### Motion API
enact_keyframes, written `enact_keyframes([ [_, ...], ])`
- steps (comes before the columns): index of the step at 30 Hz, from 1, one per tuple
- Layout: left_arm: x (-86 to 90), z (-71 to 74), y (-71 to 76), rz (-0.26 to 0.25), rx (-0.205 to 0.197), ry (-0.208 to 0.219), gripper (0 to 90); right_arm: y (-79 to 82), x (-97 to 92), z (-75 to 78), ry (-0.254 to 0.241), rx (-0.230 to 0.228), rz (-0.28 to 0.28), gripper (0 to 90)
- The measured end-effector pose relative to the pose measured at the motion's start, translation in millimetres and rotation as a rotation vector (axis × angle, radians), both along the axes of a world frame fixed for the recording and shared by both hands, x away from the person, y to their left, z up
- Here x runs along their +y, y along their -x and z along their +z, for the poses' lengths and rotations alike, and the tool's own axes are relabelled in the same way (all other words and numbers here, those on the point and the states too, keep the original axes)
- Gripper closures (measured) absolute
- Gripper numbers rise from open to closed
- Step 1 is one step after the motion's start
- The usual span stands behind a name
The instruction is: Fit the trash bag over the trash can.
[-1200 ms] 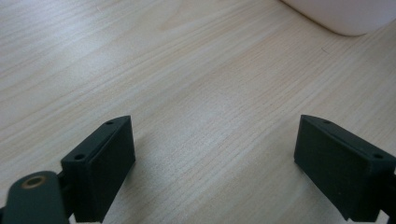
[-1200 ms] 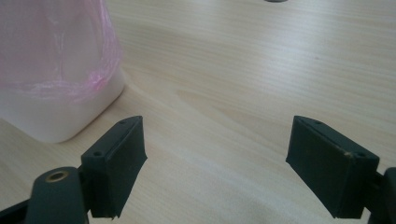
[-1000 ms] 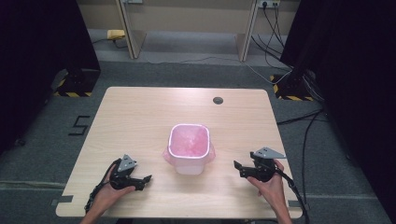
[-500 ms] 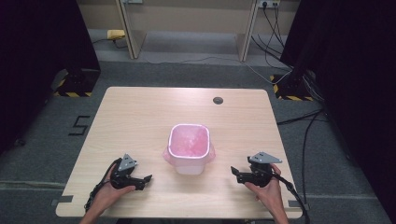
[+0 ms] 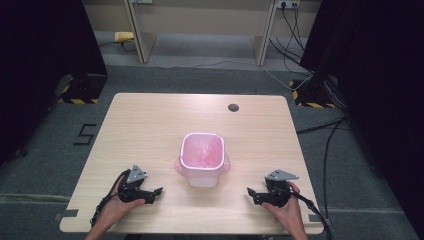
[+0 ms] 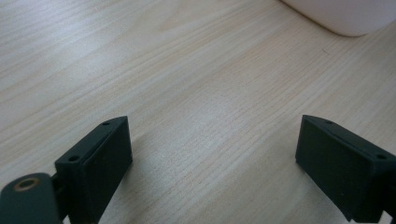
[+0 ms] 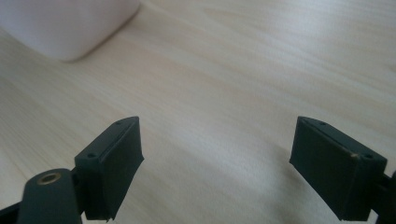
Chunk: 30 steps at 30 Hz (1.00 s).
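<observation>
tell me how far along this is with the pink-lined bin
Done: the small white bin stands upright mid-table with a pink bag lining it, edge folded over the rim. In hand: nothing; the left gripper and right gripper sit open on the table either side, apart from the bin. Left: any handling of it.

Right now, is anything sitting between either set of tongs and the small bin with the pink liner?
Nothing visible. The bin stands alone mid-table; only bare wooden table lies between it and the left tongs and the right tongs. Both tongs are open and empty, their jaws pointing inward toward the bin.
</observation>
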<state>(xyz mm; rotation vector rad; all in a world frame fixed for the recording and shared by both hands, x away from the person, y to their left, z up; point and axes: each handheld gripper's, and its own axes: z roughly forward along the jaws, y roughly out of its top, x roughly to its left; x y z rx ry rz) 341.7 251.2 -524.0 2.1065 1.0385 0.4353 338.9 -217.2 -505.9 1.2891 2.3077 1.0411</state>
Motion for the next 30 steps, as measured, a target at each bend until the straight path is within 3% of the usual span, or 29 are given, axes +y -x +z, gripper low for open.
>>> enact_keyframes([
  [2,0.0,0.0,0.0,0.0,0.0,0.0,9.9,2.2,1.2,-4.1,0.027,0.017,0.008,15.6],
  [5,0.0,0.0,0.0,0.0,0.0,0.0,9.9,6.4,2.5,-10.8,0.074,-0.054,0.046,14.3],
  [30,0.1,0.0,0.0,-0.001,0.0,-0.001,9.8,7.8,2.1,-11.3,0.075,-0.053,0.05,13.2],
])
